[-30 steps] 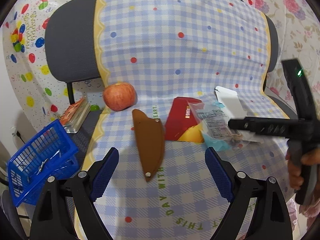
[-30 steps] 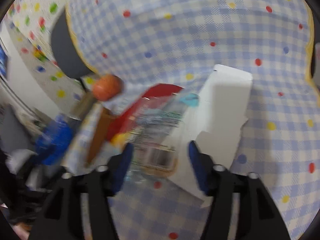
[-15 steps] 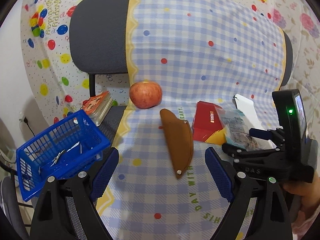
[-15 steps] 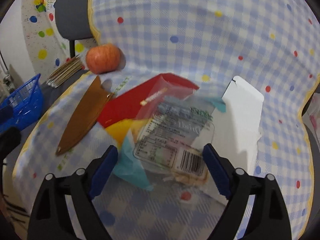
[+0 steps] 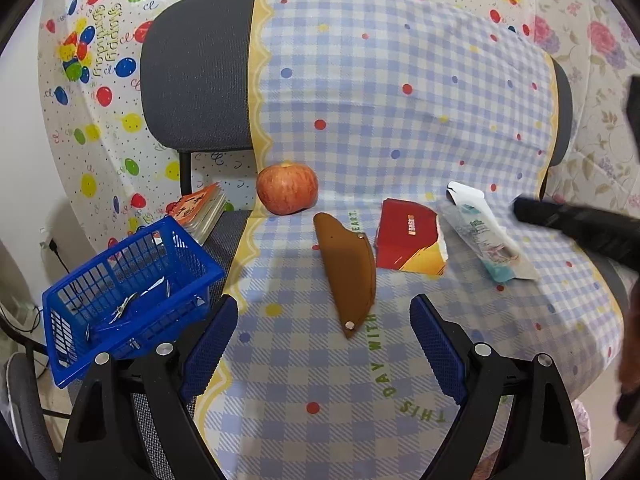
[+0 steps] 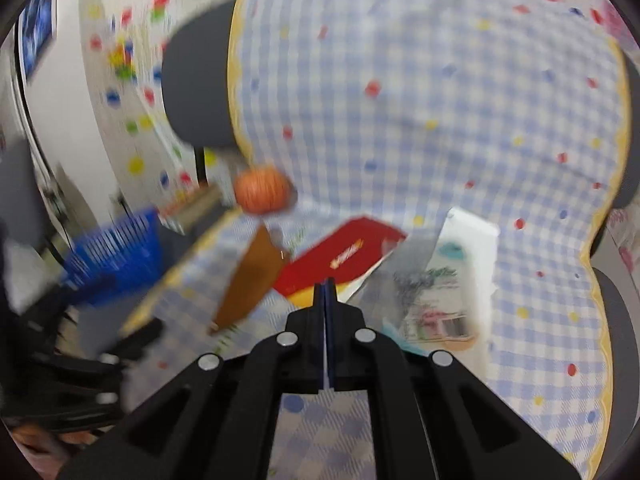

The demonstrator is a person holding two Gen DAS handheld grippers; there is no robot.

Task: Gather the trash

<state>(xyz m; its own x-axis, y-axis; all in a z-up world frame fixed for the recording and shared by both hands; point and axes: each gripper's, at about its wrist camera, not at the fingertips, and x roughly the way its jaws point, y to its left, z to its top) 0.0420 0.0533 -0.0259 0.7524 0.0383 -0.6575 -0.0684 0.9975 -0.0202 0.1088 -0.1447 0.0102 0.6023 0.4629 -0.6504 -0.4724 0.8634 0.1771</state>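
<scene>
Basket (image 5: 124,300): blue, slatted, off the checked cloth's (image 5: 400,120) left edge, small metal bits inside.
Booklets (image 5: 200,210): stacked behind the basket, on the bare chair seat (image 5: 226,236).
Left gripper (image 5: 324,348): blue pads spread wide over the cloth's near edge, nothing between them.
Apple (image 5: 287,194): near the cloth's left edge, at the foot of the draped chair back.
Brown pouch (image 5: 347,270): flat, mid-cloth, just in front of the apple.
Red-and-yellow packet (image 5: 408,242): just right of the pouch.
Clear wrapper (image 5: 486,240): trash, toward the cloth's right edge, overlapping a white card (image 5: 466,194).
Right gripper (image 6: 326,300): has just snapped together; whether a corner of the wrapper is pinched cannot be told through the blur.
</scene>
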